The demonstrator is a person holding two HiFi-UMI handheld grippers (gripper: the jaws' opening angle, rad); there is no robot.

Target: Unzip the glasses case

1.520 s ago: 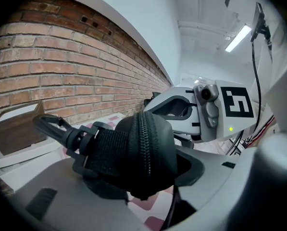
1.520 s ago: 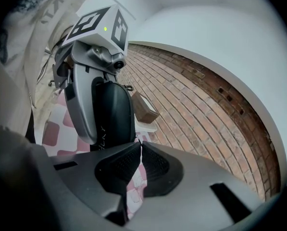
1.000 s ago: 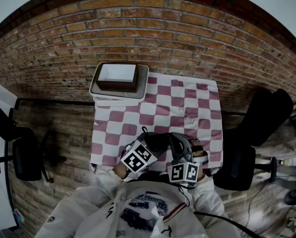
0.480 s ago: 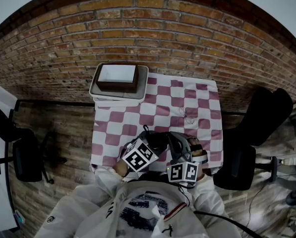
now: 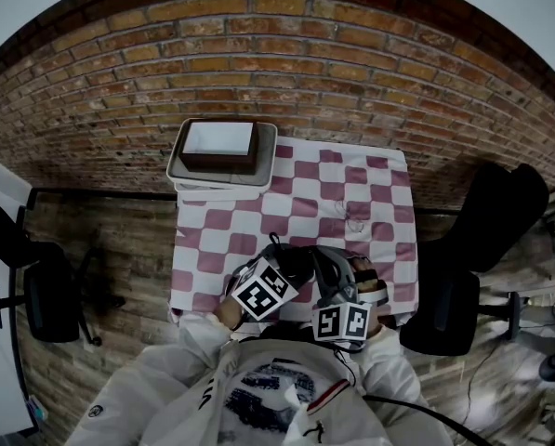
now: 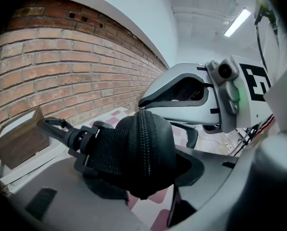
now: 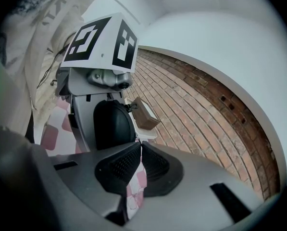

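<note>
Left gripper (image 6: 148, 174) clamps the black fabric glasses case (image 6: 165, 146); right gripper (image 7: 139, 150), closed tight by its zip (image 6: 142, 138), could slip off.

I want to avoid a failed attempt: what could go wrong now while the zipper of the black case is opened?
1. The right tool is shut near the small zipper pull; whether it grips it is unclear, so it may slip off.
2. The left tool clamps the rounded glasses case; a hard pull could twist it loose.
</note>
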